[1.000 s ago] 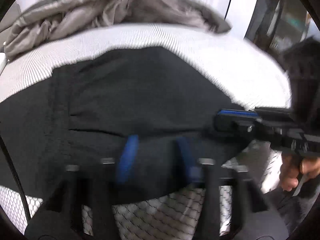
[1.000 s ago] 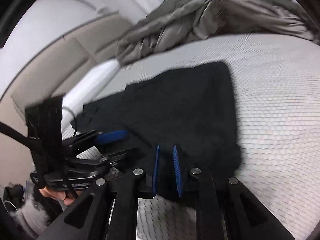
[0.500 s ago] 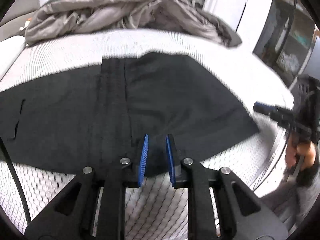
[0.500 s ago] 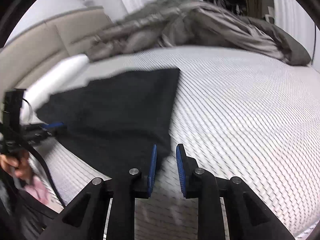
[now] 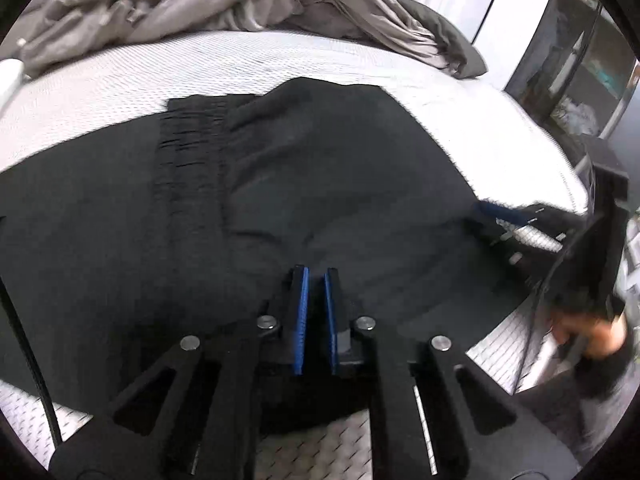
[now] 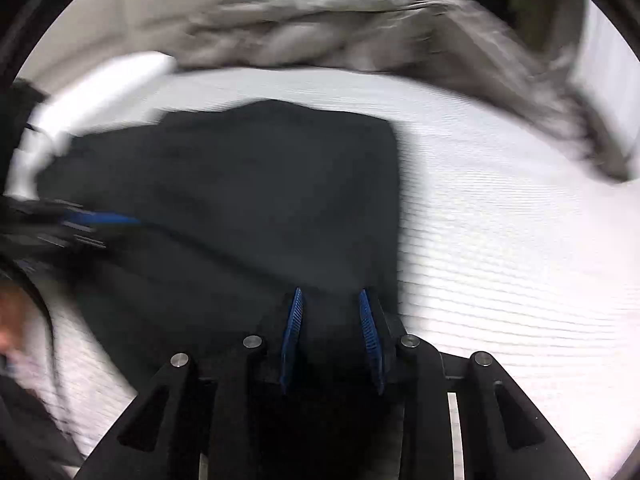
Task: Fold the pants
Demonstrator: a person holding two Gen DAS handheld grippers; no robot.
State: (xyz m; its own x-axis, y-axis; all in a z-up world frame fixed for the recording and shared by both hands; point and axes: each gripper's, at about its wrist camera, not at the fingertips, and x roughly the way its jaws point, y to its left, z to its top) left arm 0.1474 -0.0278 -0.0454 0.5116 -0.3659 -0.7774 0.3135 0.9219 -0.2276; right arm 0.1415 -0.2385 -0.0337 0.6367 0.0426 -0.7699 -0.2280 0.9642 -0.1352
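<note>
Black pants lie spread on the white mattress, the gathered waistband running front to back at centre left. They also fill the middle of the right wrist view. My left gripper hovers over the near part of the pants with its blue pads close together and nothing clearly between them. My right gripper is open over the pants' near right corner, and it shows at the right edge of the left wrist view. The left gripper shows blurred in the right wrist view.
A crumpled grey duvet is heaped along the far side of the bed, also in the right wrist view. A white pillow lies at the left. The mattress edge drops off at the right, with shelves beyond.
Both grippers have moved forward over the pants. The right gripper's jaws have widened. The left gripper's pads have come closer together. The fabric near the waistband is now slightly rumpled.
</note>
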